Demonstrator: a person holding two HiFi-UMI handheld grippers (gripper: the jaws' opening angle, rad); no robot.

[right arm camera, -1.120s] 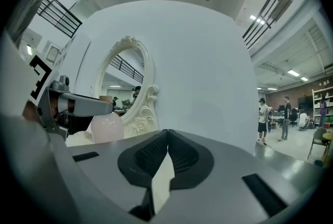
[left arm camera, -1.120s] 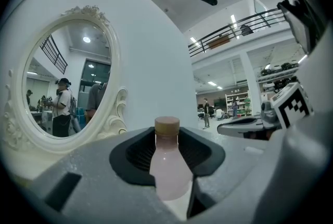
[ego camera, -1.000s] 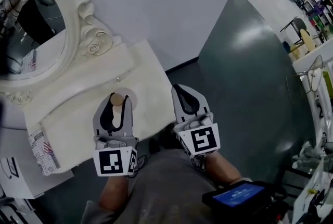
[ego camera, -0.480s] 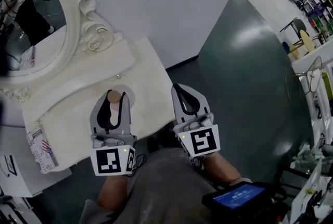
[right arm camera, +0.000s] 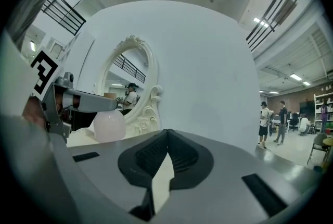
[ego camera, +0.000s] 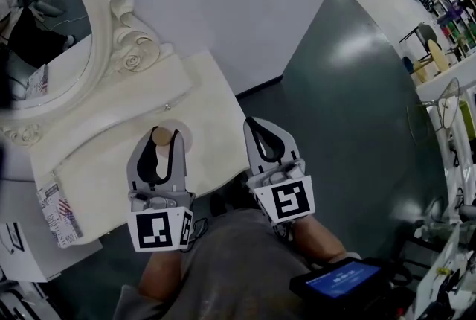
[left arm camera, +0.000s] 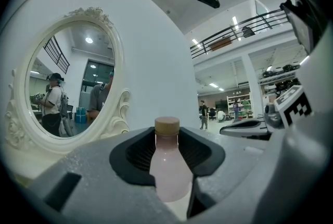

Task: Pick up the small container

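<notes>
The small bottle (left arm camera: 167, 171) stands upright between the jaws of the left gripper (ego camera: 161, 138). It has a pale pink, milky, smooth body that swells from a narrow neck into a rounded belly, and a flat, matt, tan cap (left arm camera: 167, 125) shaped like a short cylinder. The jaws are partly closed onto it: the ribbed black pads (left arm camera: 136, 158) press the body from both sides, while the neck and cap rise clear above the jaw tips. Seen from the side the belly looks almost like a globe. Its base hangs low over the tabletop beneath the gripper — I can't tell whether it touches.

The right gripper (right arm camera: 166, 133) sits beside the left one at about the same level. Its tips are pressed together and it holds nothing. Both grippers are grey, grainy plastic with dark curved pad inserts.

Below the left gripper lies a cream dressing table (ego camera: 216, 125) with a mottled, worn-looking top. Ahead of it and to its left stands an oval mirror (ego camera: 44, 28) in a carved scrollwork frame (ego camera: 130, 43) — all curls and rosettes. Under the right gripper is a glossy dark floor (ego camera: 349, 110).
</notes>
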